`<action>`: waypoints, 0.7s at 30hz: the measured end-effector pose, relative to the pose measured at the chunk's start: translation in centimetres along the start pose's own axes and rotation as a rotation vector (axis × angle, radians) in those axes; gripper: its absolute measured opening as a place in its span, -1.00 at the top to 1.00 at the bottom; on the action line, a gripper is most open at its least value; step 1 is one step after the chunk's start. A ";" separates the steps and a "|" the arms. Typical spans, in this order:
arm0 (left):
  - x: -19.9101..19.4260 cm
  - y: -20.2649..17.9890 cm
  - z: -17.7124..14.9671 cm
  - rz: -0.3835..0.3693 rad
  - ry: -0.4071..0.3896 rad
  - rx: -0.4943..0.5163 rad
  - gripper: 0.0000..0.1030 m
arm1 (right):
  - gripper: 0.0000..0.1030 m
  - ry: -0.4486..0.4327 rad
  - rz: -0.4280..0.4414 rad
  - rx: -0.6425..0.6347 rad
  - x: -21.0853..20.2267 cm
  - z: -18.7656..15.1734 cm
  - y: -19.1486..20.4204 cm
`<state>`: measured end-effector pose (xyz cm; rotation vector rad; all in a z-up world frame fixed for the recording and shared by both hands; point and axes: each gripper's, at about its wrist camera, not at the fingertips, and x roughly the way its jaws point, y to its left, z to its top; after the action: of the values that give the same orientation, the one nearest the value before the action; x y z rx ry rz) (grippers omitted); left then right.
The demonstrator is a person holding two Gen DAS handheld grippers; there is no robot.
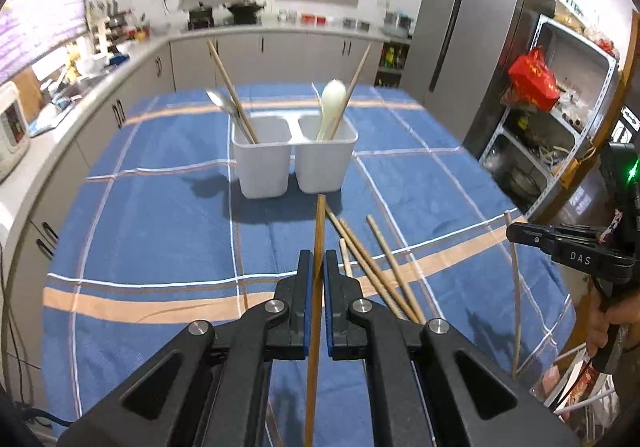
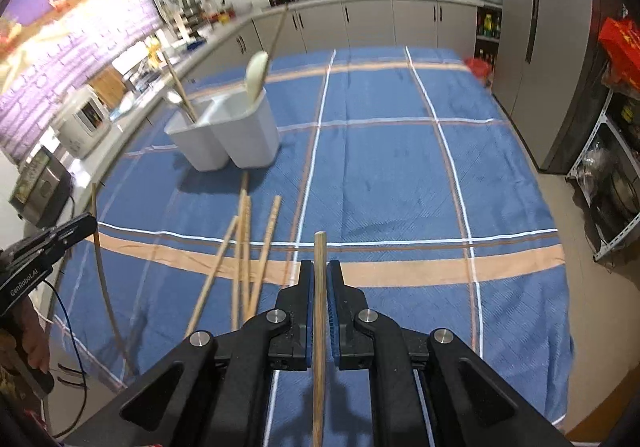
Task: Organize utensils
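My left gripper (image 1: 319, 261) is shut on a wooden chopstick (image 1: 319, 223) that points toward the white two-compartment holder (image 1: 294, 163). The left compartment holds a metal spoon (image 1: 219, 99) and a chopstick; the right one holds a white spoon (image 1: 332, 95) and a chopstick. Several loose chopsticks (image 1: 376, 267) lie on the blue cloth just right of my left gripper. My right gripper (image 2: 320, 271) is shut on another wooden chopstick (image 2: 319, 247), held above the cloth to the right of the loose chopsticks (image 2: 244, 247). The holder (image 2: 240, 135) stands far left in the right wrist view.
The table wears a blue plaid cloth (image 1: 160, 207). A kitchen counter (image 1: 52, 119) with appliances runs along the left and back. A grey fridge (image 1: 460, 47) and a metal shelf rack (image 1: 560, 107) stand to the right. The right gripper's body (image 1: 576, 251) shows at the right edge.
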<state>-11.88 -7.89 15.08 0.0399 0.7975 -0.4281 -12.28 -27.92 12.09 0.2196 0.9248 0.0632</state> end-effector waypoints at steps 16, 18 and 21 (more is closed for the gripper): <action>-8.9 -0.3 -1.6 0.034 -0.199 -0.107 0.94 | 0.88 -0.182 0.049 -0.041 -7.6 -1.9 1.1; -9.4 -0.3 -1.4 0.036 -0.213 -0.108 1.00 | 0.88 -0.196 0.049 -0.048 -8.1 -1.8 1.3; -9.8 -0.2 -0.9 0.036 -0.230 -0.105 1.00 | 0.88 -0.220 0.049 -0.059 -8.7 -1.3 1.7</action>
<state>-18.66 -4.39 21.36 -0.0912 0.5902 -0.3487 -18.47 -27.34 18.55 0.1904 0.6975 0.1093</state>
